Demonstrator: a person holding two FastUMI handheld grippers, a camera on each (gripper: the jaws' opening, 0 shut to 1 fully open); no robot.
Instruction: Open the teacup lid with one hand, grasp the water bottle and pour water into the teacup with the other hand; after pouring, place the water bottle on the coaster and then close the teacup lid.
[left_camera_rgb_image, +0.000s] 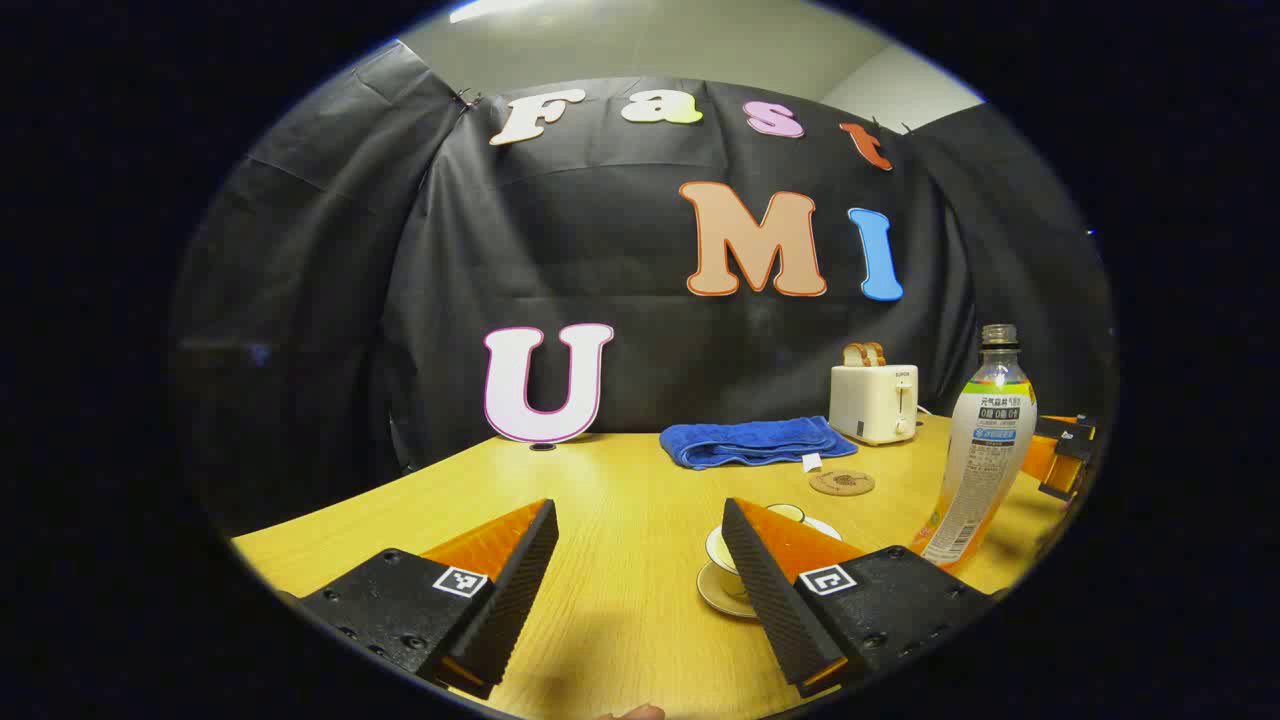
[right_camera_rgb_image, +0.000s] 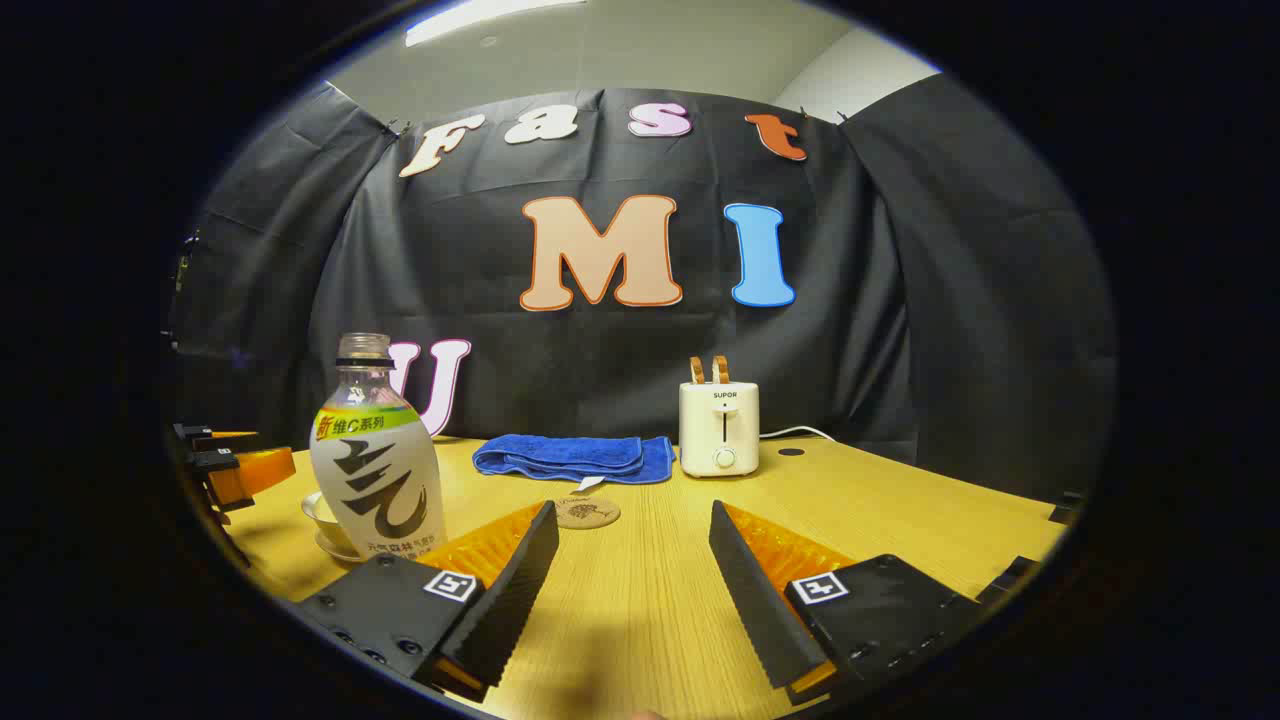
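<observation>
This is a staged recording booth made up as a small kitchen or tea corner, not a lived-in home. Black cloth (right_camera_rgb_image: 950, 300) hangs in creased sheets as the back and side walls, and above its top edge a plain pale room wall and a ceiling light strip (right_camera_rgb_image: 480, 20) show, as in an office or lab. A light wooden tabletop (right_camera_rgb_image: 900, 510) carries a few household props: a white two-slot toaster (right_camera_rgb_image: 718, 428) with bread slices standing in it and its cord trailing off, a folded blue towel (right_camera_rgb_image: 570, 457), a round cork coaster (right_camera_rgb_image: 587, 512), a labelled water bottle (right_camera_rgb_image: 375, 470), and a teacup on a saucer (left_camera_rgb_image: 722, 580)
</observation>
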